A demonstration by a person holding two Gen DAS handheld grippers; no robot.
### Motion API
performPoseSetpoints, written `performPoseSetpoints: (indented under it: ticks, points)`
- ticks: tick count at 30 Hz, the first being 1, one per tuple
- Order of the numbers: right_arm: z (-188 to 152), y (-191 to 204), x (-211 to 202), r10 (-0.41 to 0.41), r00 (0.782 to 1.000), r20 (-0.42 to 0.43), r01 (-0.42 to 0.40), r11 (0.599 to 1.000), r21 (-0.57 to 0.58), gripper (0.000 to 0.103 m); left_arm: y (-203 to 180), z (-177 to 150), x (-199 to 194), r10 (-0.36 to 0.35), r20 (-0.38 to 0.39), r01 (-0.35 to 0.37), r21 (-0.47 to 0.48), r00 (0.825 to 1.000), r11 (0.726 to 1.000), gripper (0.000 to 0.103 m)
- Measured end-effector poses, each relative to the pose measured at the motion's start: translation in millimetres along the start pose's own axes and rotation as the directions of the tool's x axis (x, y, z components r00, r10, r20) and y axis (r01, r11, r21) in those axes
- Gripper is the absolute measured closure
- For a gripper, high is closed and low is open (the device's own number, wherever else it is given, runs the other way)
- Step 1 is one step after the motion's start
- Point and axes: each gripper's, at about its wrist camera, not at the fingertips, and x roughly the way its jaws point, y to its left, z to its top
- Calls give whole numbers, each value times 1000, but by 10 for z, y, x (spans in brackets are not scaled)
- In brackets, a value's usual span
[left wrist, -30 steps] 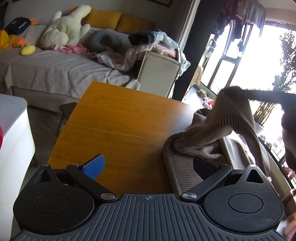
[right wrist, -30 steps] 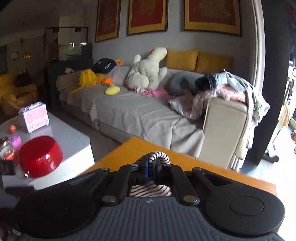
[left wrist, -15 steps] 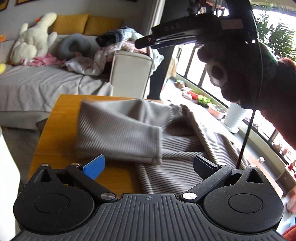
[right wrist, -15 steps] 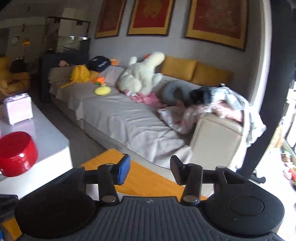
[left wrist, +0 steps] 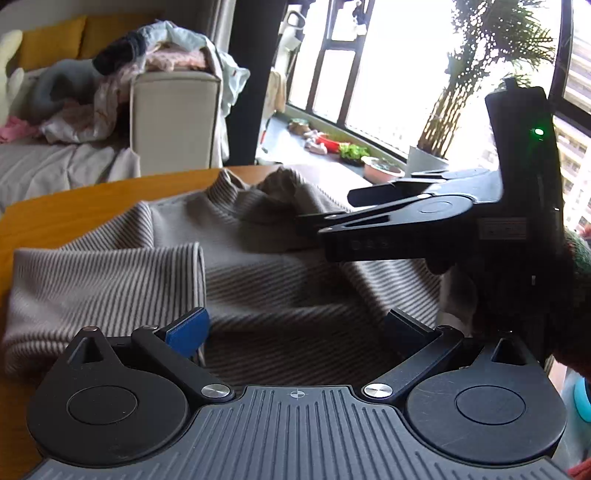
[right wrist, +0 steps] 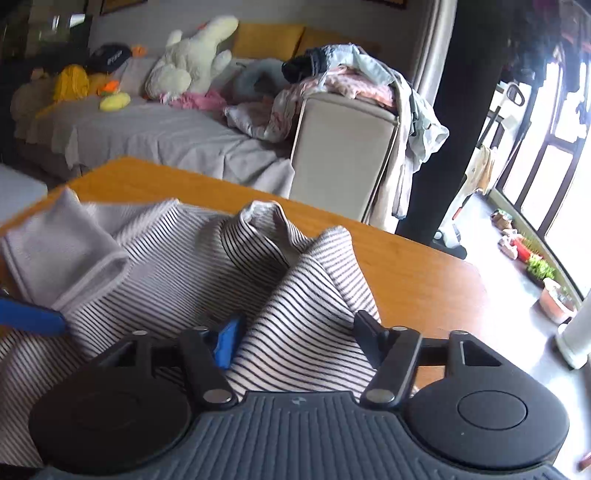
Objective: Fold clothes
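I see the striped sweater (left wrist: 258,266) lying on the orange desk (left wrist: 74,206) — soft, grey with thin dark lines, bunched at its collar, one sleeve folded across. Both my left gripper (left wrist: 295,328) and right gripper (right wrist: 299,328) hang over the sweater, jaws spread wide.

A grey-beige sweater (right wrist: 177,258) with fine dark stripes, its folded sleeve (left wrist: 103,280) edged in plain pale trim, lies across an orange-brown wooden table (right wrist: 406,266). The left gripper (left wrist: 295,328) and right gripper (right wrist: 295,334) are black, each with one blue finger pad (left wrist: 186,328). Behind, a cream plush toy (right wrist: 192,59), mustard-yellow cushions (right wrist: 269,35) and pink clothing (right wrist: 195,99) sit on a grey-covered sofa (right wrist: 155,133).
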Motion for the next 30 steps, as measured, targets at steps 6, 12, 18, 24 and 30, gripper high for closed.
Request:
performPoseSetpoints:
  ticks: [6,12,18,24,30]
  points:
    - [48,-699,106,-252,965,74,260,958,-126,98,-56,-122,92,59,-25,-59,9,998,998,0]
    - [-112,-923,541,-229,973,-29,227,972,-69,95,-191,-121,132,116,-44,-112,85,992,990,0]
    - [-123,-1166,-132,-162,983,91,149,979,139,48,-206,-120,138,164,-44,-159,88,986,983,0]
    - [-478,-983,-992,54,987,154,-85,976,202,42,-216,-116,115,182,-42,-179,79,982,981,0]
    - [-1014,-464,-1183,182,979,95,-198,957,212,41,-245,-137,89,203,-38,-200,71,978,977,0]
